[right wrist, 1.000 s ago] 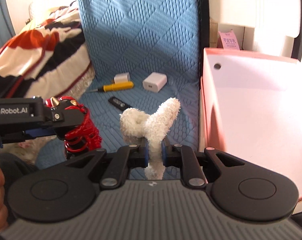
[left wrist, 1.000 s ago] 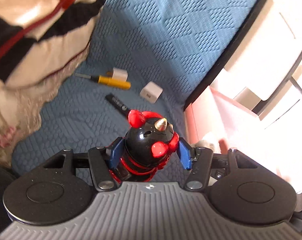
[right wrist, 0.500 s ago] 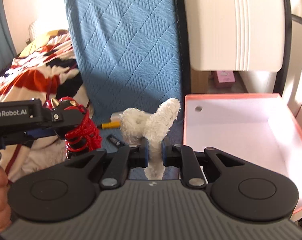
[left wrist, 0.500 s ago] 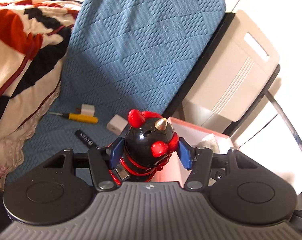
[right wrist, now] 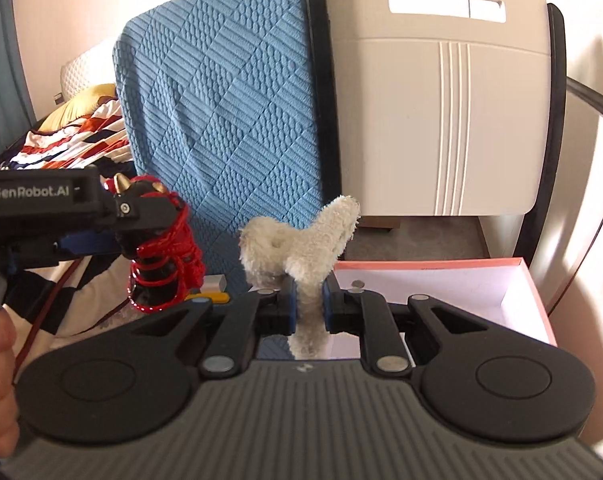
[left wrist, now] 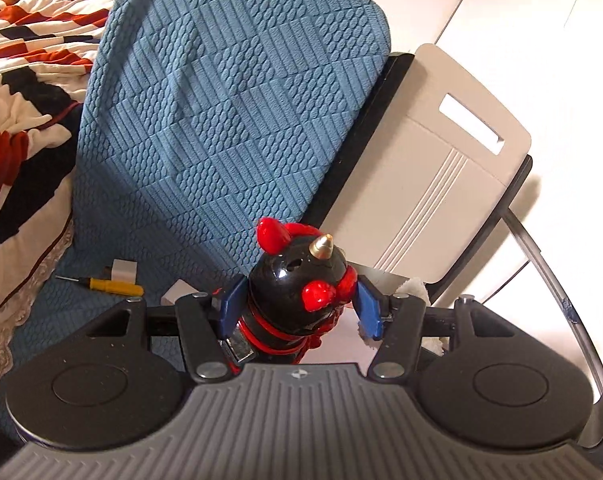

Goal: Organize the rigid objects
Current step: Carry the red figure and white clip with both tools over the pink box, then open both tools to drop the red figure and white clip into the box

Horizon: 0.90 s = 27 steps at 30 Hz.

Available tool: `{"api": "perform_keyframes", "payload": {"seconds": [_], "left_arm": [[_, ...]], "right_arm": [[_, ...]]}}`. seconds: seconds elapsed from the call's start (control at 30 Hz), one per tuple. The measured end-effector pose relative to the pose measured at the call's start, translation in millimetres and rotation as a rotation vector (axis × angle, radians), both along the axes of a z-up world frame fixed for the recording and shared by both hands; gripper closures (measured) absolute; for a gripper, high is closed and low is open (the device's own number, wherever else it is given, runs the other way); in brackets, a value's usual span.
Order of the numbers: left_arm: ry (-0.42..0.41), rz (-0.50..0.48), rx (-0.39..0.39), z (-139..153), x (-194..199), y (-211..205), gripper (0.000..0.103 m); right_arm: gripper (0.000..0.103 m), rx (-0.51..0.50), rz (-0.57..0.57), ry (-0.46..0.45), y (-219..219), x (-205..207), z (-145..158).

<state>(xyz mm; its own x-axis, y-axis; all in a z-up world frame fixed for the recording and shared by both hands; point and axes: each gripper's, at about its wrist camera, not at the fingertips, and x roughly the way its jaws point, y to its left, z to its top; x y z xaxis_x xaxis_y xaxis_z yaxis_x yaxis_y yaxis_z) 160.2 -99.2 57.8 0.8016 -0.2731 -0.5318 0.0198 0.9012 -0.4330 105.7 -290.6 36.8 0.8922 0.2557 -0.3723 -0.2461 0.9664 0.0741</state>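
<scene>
My left gripper [left wrist: 299, 304] is shut on a black and red horned figurine [left wrist: 297, 288], held in the air; the same figurine [right wrist: 157, 248] shows at the left in the right wrist view. My right gripper [right wrist: 308, 304] is shut on a white fluffy plush toy [right wrist: 297, 240], held up just left of the pink box [right wrist: 533, 280], whose white inside shows. A yellow screwdriver [left wrist: 113, 285], a small white block [left wrist: 123, 267] and a white charger [left wrist: 177, 292] lie on the blue seat cover [left wrist: 229, 100].
A white chair back [right wrist: 437, 108] stands behind the pink box. A red, black and white patterned blanket [left wrist: 17, 92] lies at the left. The blue cover drapes over the left chair's back and seat.
Both grippers have risen with their toys still held. The seat and the box have dropped lower in both views and the chair backs have come into sight.
</scene>
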Motion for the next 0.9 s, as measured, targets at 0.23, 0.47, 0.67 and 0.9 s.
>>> {"api": "perform_keyframes", "payload": {"seconds": [0.23, 0.47, 0.67, 0.9], "left_arm": [[0.005, -0.069, 0.001, -18.5, 17.7, -52.4, 0.04], [0.069, -0.149, 0.043, -61.8, 16.7, -100.1, 0.04], [0.158, -0.191, 0.046, -105.5, 17.3, -118.2, 0.04], [0.212, -0.233, 0.091, -137.5, 20.6, -132.7, 0.04]], "right_arm": [[0.087, -0.025, -0.035, 0.017, -34.2, 14.5, -10.8], [0.087, -0.032, -0.093, 0.103, -71.3, 23.2, -49.2], [0.087, -0.027, -0.139, 0.227, -91.5, 24.7, -97.7], [0.086, 0.011, -0.181, 0.363, -108.8, 28.6, -150.0]]}}
